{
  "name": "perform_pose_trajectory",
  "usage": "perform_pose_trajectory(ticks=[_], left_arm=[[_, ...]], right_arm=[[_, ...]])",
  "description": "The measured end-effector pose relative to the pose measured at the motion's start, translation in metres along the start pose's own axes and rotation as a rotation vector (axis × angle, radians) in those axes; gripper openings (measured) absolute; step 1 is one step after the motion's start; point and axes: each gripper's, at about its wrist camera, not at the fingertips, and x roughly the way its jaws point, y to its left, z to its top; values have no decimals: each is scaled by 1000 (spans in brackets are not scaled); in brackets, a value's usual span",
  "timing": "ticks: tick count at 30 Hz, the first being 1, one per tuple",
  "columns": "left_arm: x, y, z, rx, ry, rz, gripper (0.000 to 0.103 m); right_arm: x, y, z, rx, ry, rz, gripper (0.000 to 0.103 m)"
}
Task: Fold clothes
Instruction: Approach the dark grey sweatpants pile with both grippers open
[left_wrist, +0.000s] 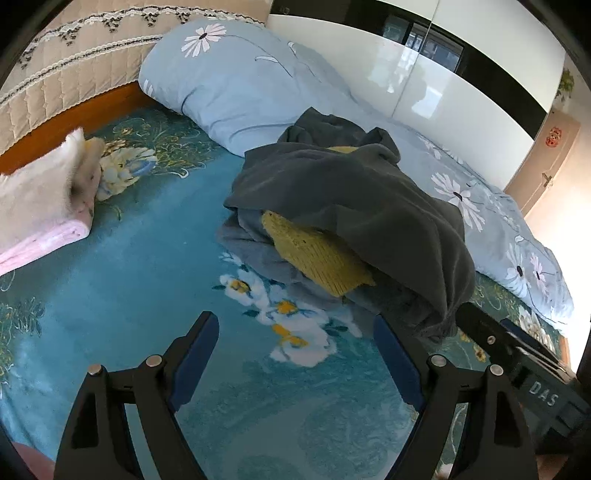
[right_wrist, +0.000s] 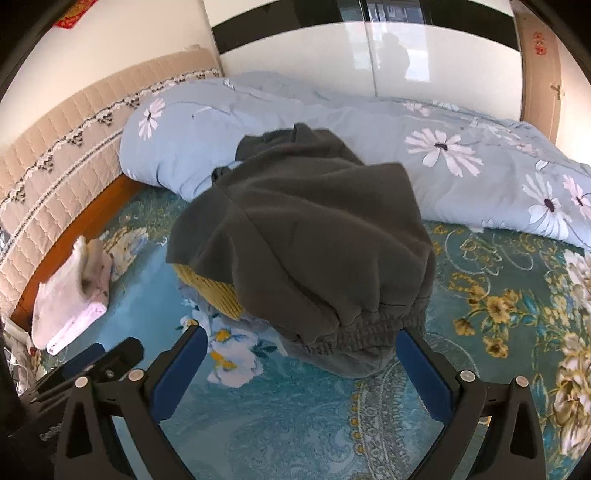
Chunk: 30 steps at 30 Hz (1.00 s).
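Note:
A heap of unfolded clothes lies on the teal floral bedsheet (left_wrist: 129, 258). A dark grey garment (left_wrist: 351, 195) with an elastic hem (right_wrist: 362, 328) lies on top. Under it are a yellow knitted piece (left_wrist: 317, 254) and a blue-grey garment (left_wrist: 258, 254). The heap also shows in the right wrist view (right_wrist: 314, 236). My left gripper (left_wrist: 295, 321) is open and empty, just short of the heap's left front. My right gripper (right_wrist: 299, 336) is open and empty, its jaws on either side of the elastic hem, close to it.
A folded pink-white towel (left_wrist: 40, 210) lies at the left near the wooden bed frame (left_wrist: 55, 133). A light blue daisy duvet (right_wrist: 443, 162) runs along the back. White glossy wardrobe doors (right_wrist: 295, 48) stand behind. The right gripper's body (left_wrist: 517, 354) shows in the left view.

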Motion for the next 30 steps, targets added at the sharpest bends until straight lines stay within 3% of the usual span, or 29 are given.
perform_pose_trajectory(ticks=[4, 8, 13, 22, 30], left_arm=[[1, 2, 2, -23, -30, 1, 98], [1, 4, 5, -38, -53, 2, 98], [3, -10, 4, -4, -65, 19, 98], [10, -17, 4, -27, -48, 28, 98], [12, -28, 7, -21, -52, 18, 98]], right_arm=[[-7, -5, -1, 1, -48, 0, 103], [17, -5, -3, -24, 40, -20, 103], [24, -23, 3, 37, 44, 31, 103], [10, -29, 24, 40, -57, 45, 103], [8, -36, 26, 39, -93, 45, 103]])
